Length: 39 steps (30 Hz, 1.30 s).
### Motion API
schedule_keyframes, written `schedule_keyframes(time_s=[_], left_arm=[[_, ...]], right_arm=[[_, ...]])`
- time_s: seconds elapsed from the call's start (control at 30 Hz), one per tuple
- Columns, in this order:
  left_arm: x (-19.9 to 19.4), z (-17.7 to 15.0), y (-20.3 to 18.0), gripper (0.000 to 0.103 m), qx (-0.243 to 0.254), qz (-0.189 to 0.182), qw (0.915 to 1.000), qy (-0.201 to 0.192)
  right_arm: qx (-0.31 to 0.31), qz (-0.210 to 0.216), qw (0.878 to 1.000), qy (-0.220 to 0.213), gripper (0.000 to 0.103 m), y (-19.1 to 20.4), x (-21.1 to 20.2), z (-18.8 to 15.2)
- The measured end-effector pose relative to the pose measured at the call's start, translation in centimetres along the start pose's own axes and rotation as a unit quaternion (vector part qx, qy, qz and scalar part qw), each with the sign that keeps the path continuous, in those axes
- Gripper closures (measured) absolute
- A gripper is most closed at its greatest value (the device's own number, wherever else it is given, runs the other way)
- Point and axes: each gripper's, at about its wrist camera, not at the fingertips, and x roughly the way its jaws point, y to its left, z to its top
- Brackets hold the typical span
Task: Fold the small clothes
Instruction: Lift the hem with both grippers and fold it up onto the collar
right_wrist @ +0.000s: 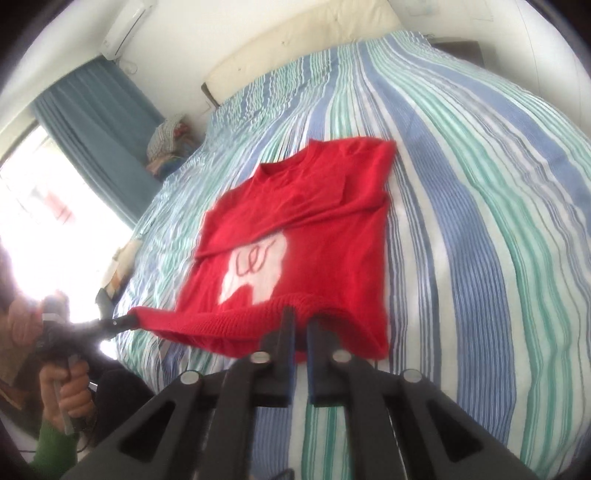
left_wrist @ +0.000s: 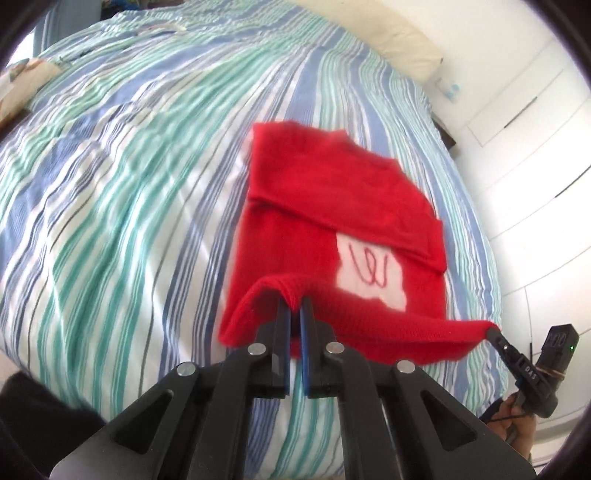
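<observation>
- Ahead of both grippers, a red sweater (left_wrist: 332, 206) lies on the striped bed (left_wrist: 110, 192), collar farthest away.
- Its near hem is pinched at each end: left gripper (left_wrist: 295, 306) and right gripper (right_wrist: 301, 317), jaws fully closed on the knit.
- Folding is judged to run hem toward collar.

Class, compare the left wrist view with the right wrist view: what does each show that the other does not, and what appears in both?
Only the left wrist view shows the white wardrobe doors beside the bed.

Only the right wrist view shows the blue curtain, the white air conditioner and the bright window.

Both show the red knitted sweater with a white patch on the striped blue-green bedspread, its near hem pinched by the left gripper and right gripper, and the cream headboard.
</observation>
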Motion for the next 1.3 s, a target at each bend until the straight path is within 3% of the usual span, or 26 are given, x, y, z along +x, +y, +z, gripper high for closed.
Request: schedule_keyframes(time_s=[0.23,0.43,0.67,0.77,0.83,0.87,0.9,0.97,1.03,1.1,1.17,1.2,1.3], left_arm=[[4.8,8.3,-0.6,0.101,-0.006,0.002,1.0,-0.001],[10.6,15.3,-1.2,0.101,-0.005,0.025,0.9997,0.001],[16.9,19.4,-0.8,0.1,-0.005,0.076,0.997,0.015],[18.0,20.5,-0.9,0.089,-0.006,0.113,0.9936,-0.001],[17.3,21.3,-0.5,0.07,-0.019,0.143,0.9892,-0.024],[16.6,21.7,-0.2,0.054,-0.026,0.141,0.9889,-0.038],[15.5,21.8,0.1,0.047,-0.032,0.138,0.9884,-0.054],[13.4,21.3,0.1,0.042,-0.029,0.125,0.9888,-0.077],[11.7,19.8,-0.7,0.039,-0.009,0.107,0.9912,-0.078],[10.5,17.1,-2.0,0.031,0.033,0.08,0.9942,-0.063],[10.4,13.8,-3.2,0.019,0.078,0.072,0.9932,-0.047],[10.9,12.1,-3.6,0.013,0.096,0.074,0.992,-0.035],[14.1,8.5,-3.5,0.013,0.119,0.103,0.9874,0.016]], right_arm=[[-0.049,-0.03,0.998,-0.015,0.098,-0.1,5.4,8.3],[-0.028,-0.041,0.999,-0.005,0.098,-2.5,11.5,15.4],[-0.002,-0.064,0.998,0.015,0.098,-4.7,18.6,21.2],[0.027,-0.056,0.998,0.029,0.098,-6.2,21.3,22.1],[0.058,-0.037,0.997,0.034,0.094,-7.5,22.8,22.2],[0.072,-0.036,0.996,0.034,0.088,-8.1,23.2,22.1],[0.083,-0.037,0.995,0.032,0.084,-8.6,23.2,22.2],[0.082,-0.037,0.996,0.015,0.074,-8.6,22.0,22.4],[0.044,-0.036,0.998,0.001,0.07,-7.4,19.9,22.5],[-0.017,-0.033,0.999,0.005,0.07,-5.2,17.9,22.1],[-0.078,0.003,0.997,0.028,0.068,-2.7,16.2,20.4],[-0.102,0.026,0.993,0.045,0.062,-1.6,15.5,19.0],[-0.132,0.06,0.985,0.096,0.046,-0.9,15.3,13.9]])
